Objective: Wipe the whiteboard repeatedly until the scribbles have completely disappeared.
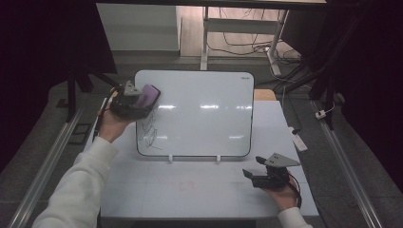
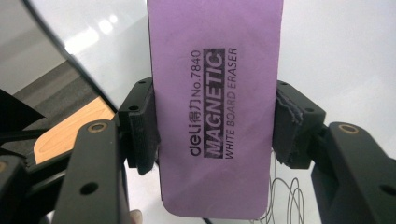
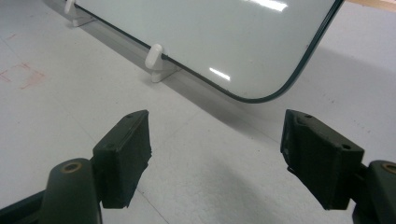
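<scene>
A whiteboard (image 1: 199,114) stands tilted on small white feet on the table, with black scribbles (image 1: 148,130) on its lower left part. My left gripper (image 1: 138,102) is shut on a purple magnetic whiteboard eraser (image 1: 147,96) at the board's upper left corner, above the scribbles. In the left gripper view the pads press both long sides of the eraser (image 2: 217,112), and some scribble lines (image 2: 289,198) show below it. My right gripper (image 1: 260,167) rests open near the table's front right, with nothing between its fingers (image 3: 123,156); the board's lower corner (image 3: 275,91) lies ahead of it.
The white table (image 1: 199,190) has faint red marks (image 1: 187,185) at its front middle. White feet (image 3: 156,63) hold the board's lower edge. A wooden piece (image 1: 264,95) sits behind the board's right side. Metal rails run along both table sides, and cables lie on the floor beyond.
</scene>
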`<state>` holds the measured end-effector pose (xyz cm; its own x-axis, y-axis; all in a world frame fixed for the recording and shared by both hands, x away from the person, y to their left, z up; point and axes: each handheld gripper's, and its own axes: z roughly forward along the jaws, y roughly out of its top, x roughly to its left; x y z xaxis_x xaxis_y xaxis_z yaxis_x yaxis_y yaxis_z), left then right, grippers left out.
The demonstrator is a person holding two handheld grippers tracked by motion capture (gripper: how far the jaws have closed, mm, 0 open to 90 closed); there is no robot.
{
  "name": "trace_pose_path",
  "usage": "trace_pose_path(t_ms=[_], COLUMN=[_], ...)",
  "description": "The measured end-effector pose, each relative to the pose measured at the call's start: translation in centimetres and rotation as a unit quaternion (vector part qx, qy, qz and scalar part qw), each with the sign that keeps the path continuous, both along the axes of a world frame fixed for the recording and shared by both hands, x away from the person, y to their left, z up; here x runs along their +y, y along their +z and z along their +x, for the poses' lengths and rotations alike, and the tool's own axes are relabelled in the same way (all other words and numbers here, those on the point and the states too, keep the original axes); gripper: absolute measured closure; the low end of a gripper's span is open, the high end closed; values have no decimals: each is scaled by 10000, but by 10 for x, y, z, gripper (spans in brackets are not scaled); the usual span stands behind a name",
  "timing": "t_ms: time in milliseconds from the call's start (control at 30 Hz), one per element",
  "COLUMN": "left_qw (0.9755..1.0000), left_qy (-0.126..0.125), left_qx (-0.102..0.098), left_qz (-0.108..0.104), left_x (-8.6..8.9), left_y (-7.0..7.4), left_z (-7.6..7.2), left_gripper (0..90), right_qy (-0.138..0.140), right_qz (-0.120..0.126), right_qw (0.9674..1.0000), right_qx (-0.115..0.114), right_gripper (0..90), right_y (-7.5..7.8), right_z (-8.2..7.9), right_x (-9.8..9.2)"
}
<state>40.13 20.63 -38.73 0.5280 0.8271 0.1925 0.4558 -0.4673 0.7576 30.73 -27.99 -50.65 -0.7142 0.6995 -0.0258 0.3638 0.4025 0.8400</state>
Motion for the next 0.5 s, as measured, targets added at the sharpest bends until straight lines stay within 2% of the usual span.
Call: trace_pose_path(t_ms=[200,333,400,500], left_qw=[9997,9993,9988,9977], left_qy=[-162,-316,-387,-509], left_qx=[-41,-43,-65,1], left_qz=[196,212,302,440], left_x=[-16,-27,-33,-38], left_y=[-7,-22,-31,-41], left_z=[-4,-14,-21,-30], left_gripper=[406,406,406,407], right_qy=[14,9,17,20], right_qz=[-9,-14,-14,-12], right_qw=[10000,10000,10000,10000], right_qx=[-3,2,1,-1], right_gripper=[237,237,237,237], right_y=[0,0,0,0], right_z=[0,0,0,-1], right_x=[1,1,1,1])
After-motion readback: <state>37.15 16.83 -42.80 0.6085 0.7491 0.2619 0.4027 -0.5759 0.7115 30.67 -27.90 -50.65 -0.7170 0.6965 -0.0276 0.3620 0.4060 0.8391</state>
